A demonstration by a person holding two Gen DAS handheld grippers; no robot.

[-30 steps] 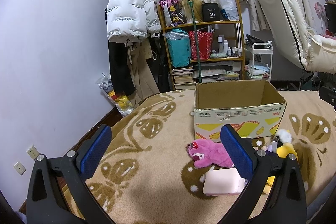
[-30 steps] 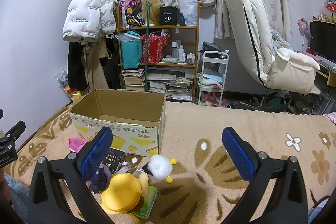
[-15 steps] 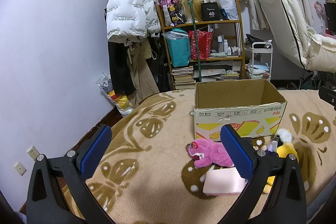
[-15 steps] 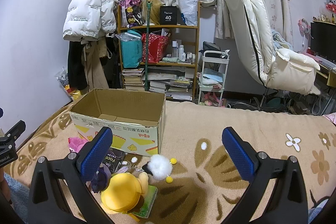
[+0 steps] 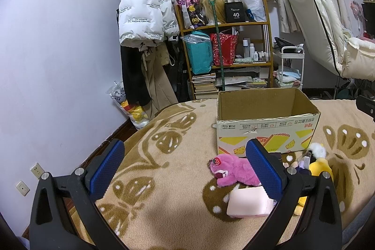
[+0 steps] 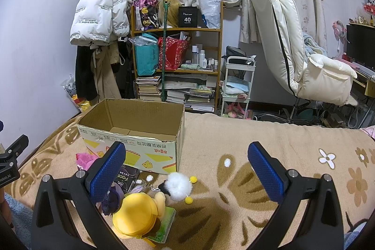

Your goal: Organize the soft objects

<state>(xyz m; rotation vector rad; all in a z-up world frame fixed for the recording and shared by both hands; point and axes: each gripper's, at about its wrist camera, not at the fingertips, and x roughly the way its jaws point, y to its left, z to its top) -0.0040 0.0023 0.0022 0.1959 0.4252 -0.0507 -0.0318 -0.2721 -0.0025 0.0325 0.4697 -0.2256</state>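
Plainly, nothing has shifted over the last second: the soft toys lie where they lay and both grippers hang as before, so the sorting has not yet begun.

The pink plush (image 5: 235, 170) lies on its side on the bed, just in front of the cardboard box (image 5: 267, 130), with a pale pink soft block (image 5: 248, 202) touching it on the near side. To their right a yellow plush (image 6: 137, 217) rests on a green packet (image 6: 167, 225), a white pom-pom (image 6: 178, 185) near it and a dark small doll (image 6: 113, 198) pressed against its left. The box stands open and looks empty, its mouth facing up.

The left gripper (image 5: 185, 166) has its fingers spread wide and holds nothing; its right finger overlaps the pink plush in view. The right gripper (image 6: 187, 168) is likewise spread and empty, hovering over the yellow plush's side of the pile.

Since the box sits just behind the toys, its near wall is probably the main thing to clear when lifting anything in. A dark packet (image 6: 125, 177) lies among the toys and is likely not soft. Beyond the bed, the bookshelf (image 6: 175, 67) and the white chair (image 6: 293, 43) are well apart.
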